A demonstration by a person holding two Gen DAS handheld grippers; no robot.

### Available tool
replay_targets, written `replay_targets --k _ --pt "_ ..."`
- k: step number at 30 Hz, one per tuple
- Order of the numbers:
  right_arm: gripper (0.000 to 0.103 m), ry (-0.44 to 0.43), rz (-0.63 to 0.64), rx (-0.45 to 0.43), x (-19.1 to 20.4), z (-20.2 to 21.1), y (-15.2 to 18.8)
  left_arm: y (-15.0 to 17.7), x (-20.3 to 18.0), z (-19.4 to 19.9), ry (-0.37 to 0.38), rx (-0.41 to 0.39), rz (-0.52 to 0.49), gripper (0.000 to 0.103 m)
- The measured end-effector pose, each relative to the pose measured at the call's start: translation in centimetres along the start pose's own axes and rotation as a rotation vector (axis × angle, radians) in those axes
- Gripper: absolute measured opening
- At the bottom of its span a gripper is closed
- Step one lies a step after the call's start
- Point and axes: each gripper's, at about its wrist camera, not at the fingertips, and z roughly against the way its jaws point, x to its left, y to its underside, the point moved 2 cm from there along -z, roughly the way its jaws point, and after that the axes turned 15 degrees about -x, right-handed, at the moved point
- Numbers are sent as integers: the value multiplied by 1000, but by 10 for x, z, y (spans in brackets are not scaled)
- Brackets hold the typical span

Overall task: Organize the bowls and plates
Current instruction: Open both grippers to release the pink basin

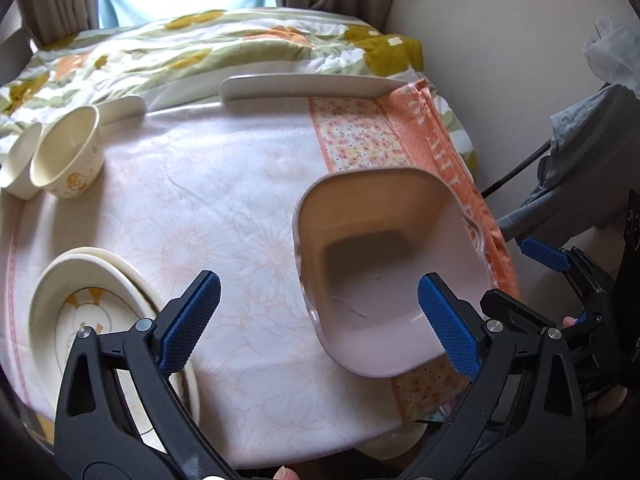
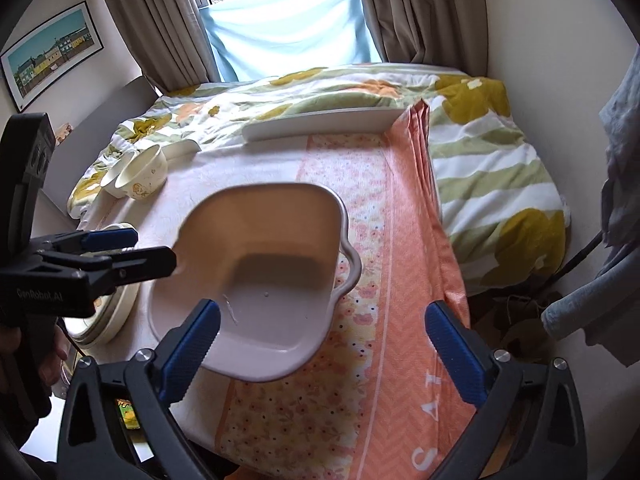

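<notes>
Tablecloth (image 1: 224, 200) holds bowls (image 1: 66, 152), stacked plates (image 1: 80, 292).

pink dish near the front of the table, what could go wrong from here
1. The pink dish looks tilted on a clear handled dish beneath it. The left gripper and right gripper both have open jaws, so a nudge might slide it.
2. The left gripper is close above the stacked plates and could clip them.
3. The two bowls lie on their sides near the table edge and might roll.
</notes>
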Motion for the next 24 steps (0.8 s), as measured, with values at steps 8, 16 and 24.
replay_targets --k 8,16,24 --pt "102 -59 68 -74 37 40 -55 -34 25 91 -61 -141 32 102" --pt "102 -179 138 -145 106 43 -122 -63 94 156 -183 -256 88 102" --pt "102 -247 116 -64 175 -30 -166 -86 209 158 -190 -272 210 102"
